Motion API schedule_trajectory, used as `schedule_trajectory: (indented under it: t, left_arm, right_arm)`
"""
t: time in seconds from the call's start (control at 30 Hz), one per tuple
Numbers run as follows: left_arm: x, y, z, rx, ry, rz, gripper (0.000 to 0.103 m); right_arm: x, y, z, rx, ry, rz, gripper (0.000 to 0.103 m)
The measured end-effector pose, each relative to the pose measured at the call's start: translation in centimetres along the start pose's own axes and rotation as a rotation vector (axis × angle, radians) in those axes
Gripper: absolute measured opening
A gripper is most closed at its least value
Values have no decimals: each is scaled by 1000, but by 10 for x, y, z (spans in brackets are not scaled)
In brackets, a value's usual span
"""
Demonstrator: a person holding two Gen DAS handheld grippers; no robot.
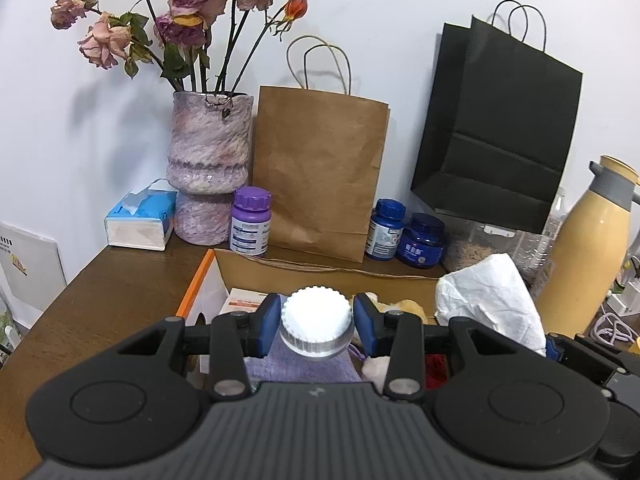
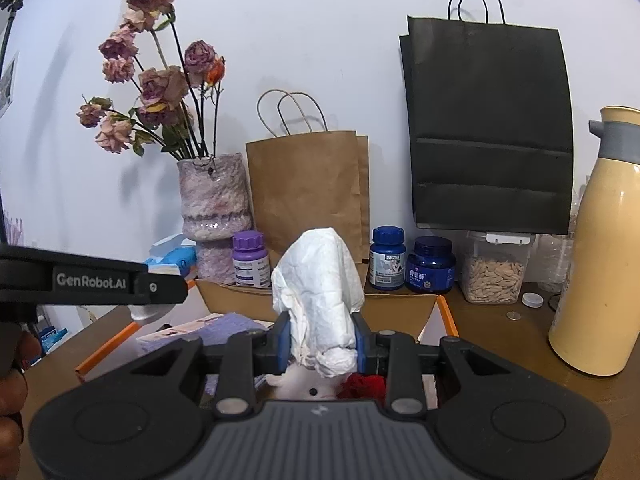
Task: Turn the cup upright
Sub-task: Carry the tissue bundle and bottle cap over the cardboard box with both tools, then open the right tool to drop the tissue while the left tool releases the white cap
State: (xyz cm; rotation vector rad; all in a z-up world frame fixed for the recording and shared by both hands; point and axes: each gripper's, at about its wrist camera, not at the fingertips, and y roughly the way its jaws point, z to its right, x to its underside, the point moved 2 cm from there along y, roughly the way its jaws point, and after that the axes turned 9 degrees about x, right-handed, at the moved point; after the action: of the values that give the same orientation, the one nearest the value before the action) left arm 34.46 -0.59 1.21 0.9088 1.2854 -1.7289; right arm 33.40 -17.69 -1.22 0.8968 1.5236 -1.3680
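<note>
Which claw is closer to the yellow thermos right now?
Right. The right claw, shut on a crumpled white paper, is just left of the yellow thermos. The left claw, holding a white cup, sits farther left, beyond the right one.

The back of the desk point(image 1: 120, 280) is crowded: a vase point(image 1: 208, 168), a brown paper bag point(image 1: 320, 176), a black bag point(image 1: 500, 140) and small bottles point(image 1: 250, 222) stand along the wall. An open cardboard box point(image 2: 400, 308) fills the middle. On the right a yellow thermos point(image 2: 592, 260) blocks the way. The desk's front-left corner is free.
</note>
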Motion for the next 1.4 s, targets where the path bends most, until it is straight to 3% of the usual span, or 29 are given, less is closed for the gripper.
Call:
schedule_trajectory:
  t: [0.87,0.93,1.0,1.13,1.2,1.4]
  left_arm:
    - [3,50,-17,-48,39,-61,41]
    - [3,50,-18,-52,40,-62,43]
    - [3,49,-18,-51,42,-62,46]
    - [2,48,-18,-64,42,-55,64]
    - [2,47,-18,-72,42,-49,74]
    - [0,41,-18,-103,45,-18,102]
  right_arm:
    - [7,56,8,20,3,-95,33]
    - [9,57,8,23,5,-101,37]
    - [10,58,8,25,7,-103,51]
    - [10,58,8,27,2,-103,67]
    - [10,58,8,32,1,-103,91]
    - [8,54,8,49,-4,-93,103]
